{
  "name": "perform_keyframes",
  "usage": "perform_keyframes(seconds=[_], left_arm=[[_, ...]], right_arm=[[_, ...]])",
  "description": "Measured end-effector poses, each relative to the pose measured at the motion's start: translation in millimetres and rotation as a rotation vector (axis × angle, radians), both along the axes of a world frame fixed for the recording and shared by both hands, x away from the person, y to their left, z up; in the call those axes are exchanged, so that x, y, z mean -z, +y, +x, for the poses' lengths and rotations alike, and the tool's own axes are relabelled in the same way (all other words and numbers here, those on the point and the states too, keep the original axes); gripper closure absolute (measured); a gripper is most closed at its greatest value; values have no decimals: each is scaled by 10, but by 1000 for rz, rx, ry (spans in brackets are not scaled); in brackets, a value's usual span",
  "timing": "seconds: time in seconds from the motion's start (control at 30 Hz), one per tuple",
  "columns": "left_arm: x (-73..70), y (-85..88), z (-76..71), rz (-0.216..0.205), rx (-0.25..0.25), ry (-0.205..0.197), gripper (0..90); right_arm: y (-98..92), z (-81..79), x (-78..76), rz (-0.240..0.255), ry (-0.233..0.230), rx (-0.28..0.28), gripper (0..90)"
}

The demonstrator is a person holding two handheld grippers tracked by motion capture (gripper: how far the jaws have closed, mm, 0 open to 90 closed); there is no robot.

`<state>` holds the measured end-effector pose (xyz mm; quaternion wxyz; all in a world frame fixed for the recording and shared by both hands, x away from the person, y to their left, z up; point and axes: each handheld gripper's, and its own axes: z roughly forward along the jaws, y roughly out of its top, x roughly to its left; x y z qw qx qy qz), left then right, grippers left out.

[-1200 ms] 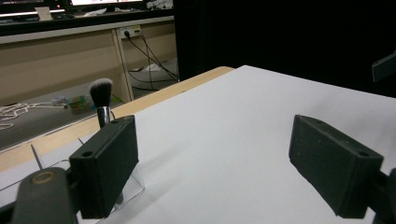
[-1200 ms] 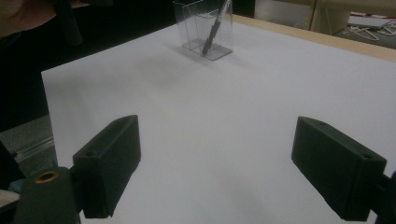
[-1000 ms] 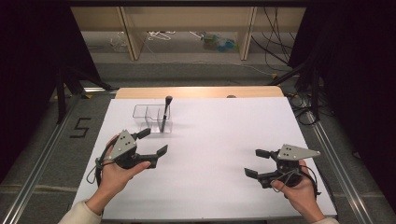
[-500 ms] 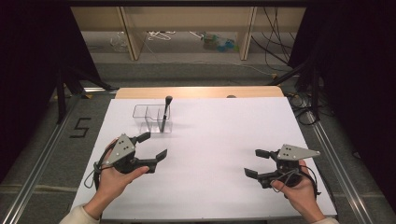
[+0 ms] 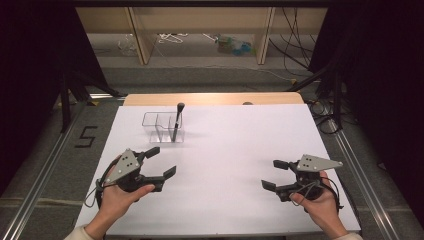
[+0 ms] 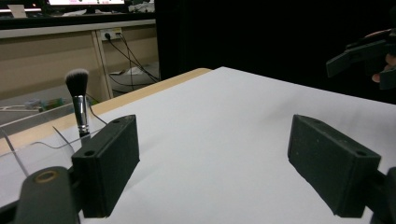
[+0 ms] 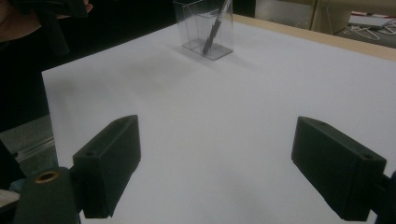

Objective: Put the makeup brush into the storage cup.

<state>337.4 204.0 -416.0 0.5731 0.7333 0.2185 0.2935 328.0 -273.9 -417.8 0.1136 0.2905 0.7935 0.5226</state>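
- left gripper held low over the near-left of the white table, jaws spread wide, nothing between them; it sits nearest the work.
- right gripper at the near-right, jaws equally wide and empty, well apart from everything.
- makeup brush stands bristles-up, leaning a little, in the right-hand compartment of a clear organizer at the far-left of the table, beyond the left gripper.
- risk, as judged: the organizer looks light and thin-walled; a jaw catching its rim on approach would likely slide or tip it, brush included.
- risk: the brush leans, so a pinch on the slim handle off-centre could swing it against the wall rather than lift it clean.
- risk: clear walls are hard to read; the left gripper view shows only faint edges, so misjudging the near wall seems easy.
- hidden: the brush's lower handle sits behind the left jaw in the left gripper view; its bristles show clearly.
- right gripper view cuts the brush off at the top; whether the other compartments hold anything is hard to tell.
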Motion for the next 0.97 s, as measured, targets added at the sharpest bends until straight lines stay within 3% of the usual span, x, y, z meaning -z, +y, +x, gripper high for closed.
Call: perform_keyframes(seconds=[0.3,0.37,0.43,0.53,0.97], left_arm=[[28,70,-67,-37,55,-10,168],[25,89,-76,-42,67,-20,168],[27,96,-81,-42,67,-25,169],[45,102,-85,-36,64,-18,172],[89,77,-95,-25,52,-5,172]], right_arm=[[4,20,15,16,-6,-8,165],[5,9,13,17,13,-7,165],[-1,19,16,20,-2,-10,165],[-2,12,13,20,20,-3,165],[-11,22,20,17,15,-1,165]])
